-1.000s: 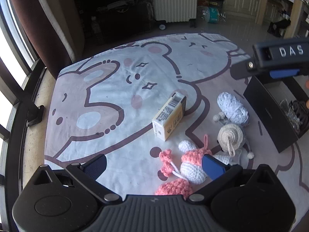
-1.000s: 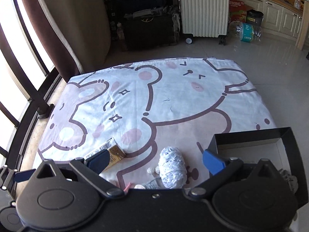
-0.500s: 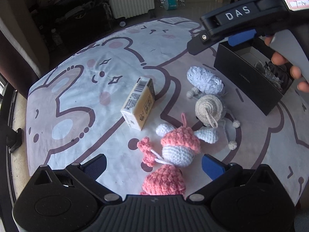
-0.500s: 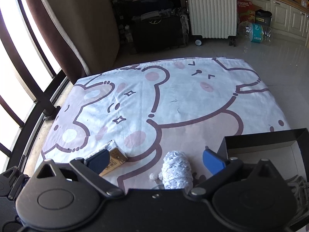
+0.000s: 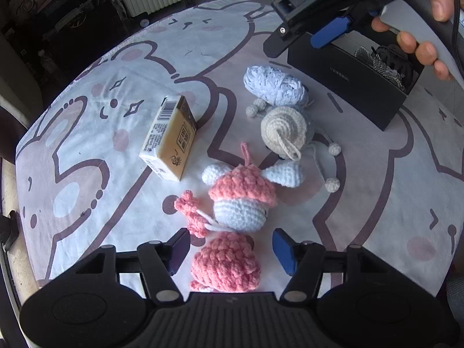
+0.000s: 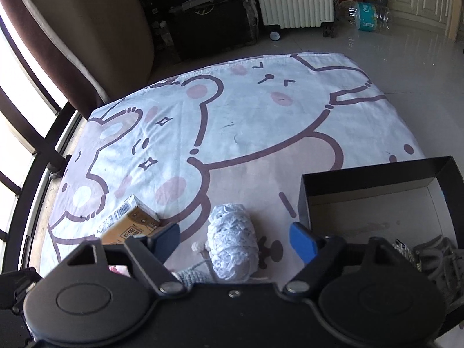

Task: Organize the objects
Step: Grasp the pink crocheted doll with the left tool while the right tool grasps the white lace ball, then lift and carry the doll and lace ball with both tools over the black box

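A cartoon-bear printed sheet (image 5: 87,133) is spread over the floor and carries all the loose things. Farthest left in the left wrist view, a yellow carton (image 5: 169,142) with a barcode is seen lying on its side, tilted. To its right and nearer the camera, a small pink crochet bow (image 5: 191,213) is tied by a white string to a pink-and-white crochet doll (image 5: 242,200), which touches a white crochet cone (image 5: 285,174). Just below the doll, a pink crochet ball (image 5: 226,265) is framed between the spread jaws of the left gripper (image 5: 232,250); nothing is pinched by them, and whether the ball is touched cannot be told.

Above the doll, a beige crochet cap (image 5: 282,129) with pom-pom cords is found, and beyond it a pale blue yarn bundle (image 5: 274,87), the two touching. Further right, a black box (image 5: 348,84) stands open on the sheet, with grey and black tangled items held inside.

In the right wrist view, the jaws of the right gripper (image 6: 236,239) are spread wide above the pale blue yarn bundle (image 6: 232,246), with nothing gripped. The yellow carton (image 6: 130,226) is seen at the left finger, and the black box (image 6: 377,177) at the right, its near part bare.
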`<state>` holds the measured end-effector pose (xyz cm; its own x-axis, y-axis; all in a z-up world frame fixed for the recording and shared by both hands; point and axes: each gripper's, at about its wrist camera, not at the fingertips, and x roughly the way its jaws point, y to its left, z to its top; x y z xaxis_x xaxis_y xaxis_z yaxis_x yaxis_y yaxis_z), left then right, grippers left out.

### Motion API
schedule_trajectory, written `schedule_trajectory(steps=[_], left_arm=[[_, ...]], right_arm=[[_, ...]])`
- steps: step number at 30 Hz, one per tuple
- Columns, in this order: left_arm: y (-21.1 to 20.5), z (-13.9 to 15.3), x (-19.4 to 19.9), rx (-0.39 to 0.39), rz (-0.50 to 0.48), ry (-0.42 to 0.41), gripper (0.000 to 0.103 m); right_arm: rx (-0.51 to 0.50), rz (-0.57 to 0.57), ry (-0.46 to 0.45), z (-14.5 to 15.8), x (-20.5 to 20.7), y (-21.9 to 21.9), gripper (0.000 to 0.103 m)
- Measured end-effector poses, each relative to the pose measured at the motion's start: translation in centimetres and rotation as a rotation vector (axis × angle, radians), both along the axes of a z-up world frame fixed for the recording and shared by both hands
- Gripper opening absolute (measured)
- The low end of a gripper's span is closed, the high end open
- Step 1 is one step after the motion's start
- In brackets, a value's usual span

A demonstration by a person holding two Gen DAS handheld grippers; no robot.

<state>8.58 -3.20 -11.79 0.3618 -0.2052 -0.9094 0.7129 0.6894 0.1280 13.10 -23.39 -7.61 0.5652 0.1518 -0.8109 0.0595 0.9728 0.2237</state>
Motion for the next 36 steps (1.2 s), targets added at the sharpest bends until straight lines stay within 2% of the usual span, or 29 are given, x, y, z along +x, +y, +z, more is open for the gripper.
schedule_trajectory(steps=[1, 3, 6, 9, 13, 15, 19, 24, 31, 36], left_arm=[[-0.1, -0.2, 0.0, 0.008, 0.002, 0.006, 0.057], [-0.2, -0.6, 0.2, 0.022, 0.012, 0.014, 0.054], [-0.3, -1.1, 0.5, 0.027, 0.044, 0.017, 0.051], [-0.8, -1.5, 0.8, 0.023, 0.063, 0.040, 0.048], [-1.5, -2.2, 1.0, 0.076, 0.053, 0.036, 0.043], [-1.3, -2.2, 1.4, 0.061, 0.084, 0.052, 0.042], [0.0, -1.9, 2.4, -0.001, 0.190, 0.103, 0.041], [2.1, -1.8, 3.7, -0.075, 0.368, 0.176, 0.041], [4.0, -1.8, 4.6, -0.169, 0.584, 0.271, 0.041], [4.9, -1.6, 4.6, -0.235, 0.696, 0.302, 0.040]], right_arm=[[0.012, -0.003, 0.006, -0.1, 0.1, -0.1, 0.075], [0.040, 0.005, 0.018, -0.3, 0.2, 0.0, 0.063], [0.049, 0.028, 0.045, -0.9, 0.7, 0.6, 0.054], [0.034, 0.039, 0.067, -1.6, 1.0, 1.0, 0.051], [0.012, 0.034, 0.087, -2.3, 1.4, 1.4, 0.049], [-0.009, 0.038, 0.095, -2.6, 1.6, 1.6, 0.049], [-0.050, 0.033, 0.105, -3.0, 2.0, 2.0, 0.048], [-0.074, 0.053, 0.122, -3.5, 2.2, 2.7, 0.047], [-0.129, 0.077, 0.154, -3.8, 2.1, 3.4, 0.039], [-0.099, 0.081, 0.180, -3.3, 1.7, 3.0, 0.034]])
